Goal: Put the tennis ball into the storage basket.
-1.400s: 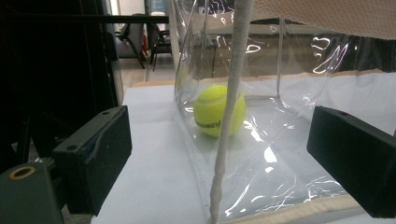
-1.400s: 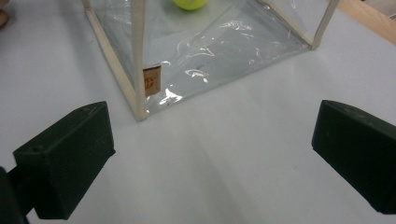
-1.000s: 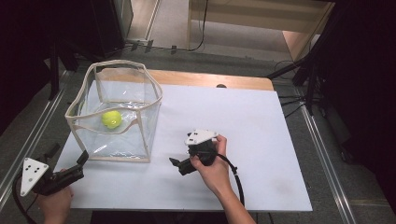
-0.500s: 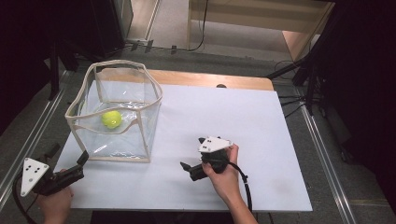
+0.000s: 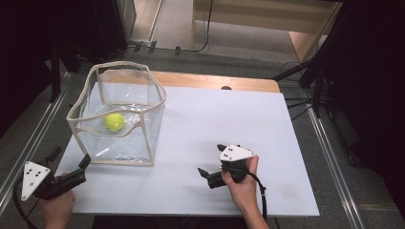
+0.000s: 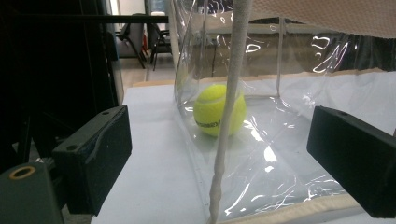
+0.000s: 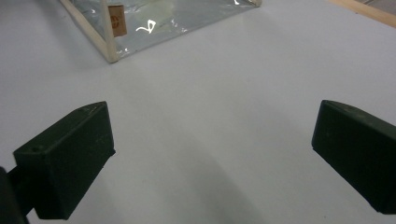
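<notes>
Your left gripper (image 6: 219,154): fingers wide apart, empty, straddling near corner seam of clear bag (image 5: 119,114). Your right gripper (image 7: 210,158): fingers wide, empty, over bare white surface (image 5: 229,124). Tennis ball (image 6: 219,109) sits inside bag. Placement looks done; nothing obvious left.

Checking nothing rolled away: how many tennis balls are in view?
1. The ball lies on the bottom of the clear bag, at the table's left; the left gripper view shows it through the wall.
</notes>
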